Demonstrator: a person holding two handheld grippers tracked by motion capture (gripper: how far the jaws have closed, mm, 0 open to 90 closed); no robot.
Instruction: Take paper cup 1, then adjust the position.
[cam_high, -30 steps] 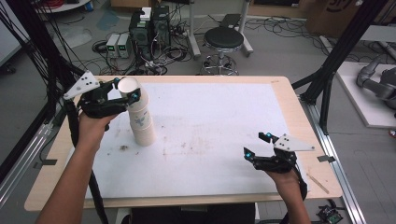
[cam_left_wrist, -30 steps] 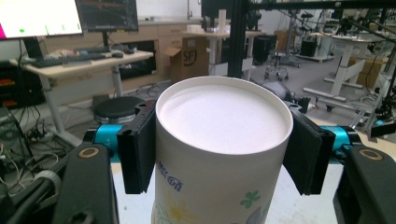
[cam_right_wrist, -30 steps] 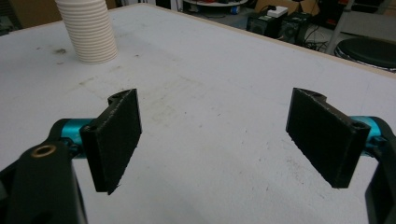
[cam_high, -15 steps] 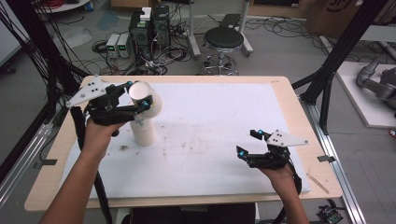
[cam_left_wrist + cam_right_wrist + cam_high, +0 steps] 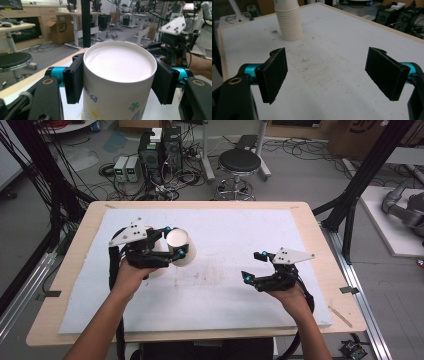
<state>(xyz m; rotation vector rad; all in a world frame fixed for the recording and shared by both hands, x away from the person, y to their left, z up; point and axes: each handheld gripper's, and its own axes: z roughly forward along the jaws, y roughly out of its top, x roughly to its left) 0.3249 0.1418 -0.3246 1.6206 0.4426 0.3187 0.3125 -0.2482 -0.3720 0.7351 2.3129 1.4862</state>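
A stack of white paper cups [image 5: 186, 254], upside down and printed with flowers, leans over at the left of the white mat [image 5: 235, 230]. My left gripper [image 5: 175, 241] is shut on its upper end. In the left gripper view the two black pads [image 5: 73, 77] press on either side of the top cup [image 5: 120, 72], whose flat base faces the camera. My right gripper [image 5: 251, 266] hovers at the right of the mat, open and holding nothing. In the right gripper view its jaws [image 5: 329, 72] stand wide apart, and the cup stack [image 5: 289, 23] rests on the mat beyond them.
The mat lies on a wooden table [image 5: 320, 245] and has faint stains in the middle [image 5: 210, 277]. Behind the table stand a black stool [image 5: 240, 162] and computer boxes with cables [image 5: 160, 147]. Black frame posts [image 5: 360, 195] rise at the table's right side.
My left gripper has moved right and lower, tipping the top of the cup stack over to the right. My right gripper has shifted left and slightly further from the table's near edge.
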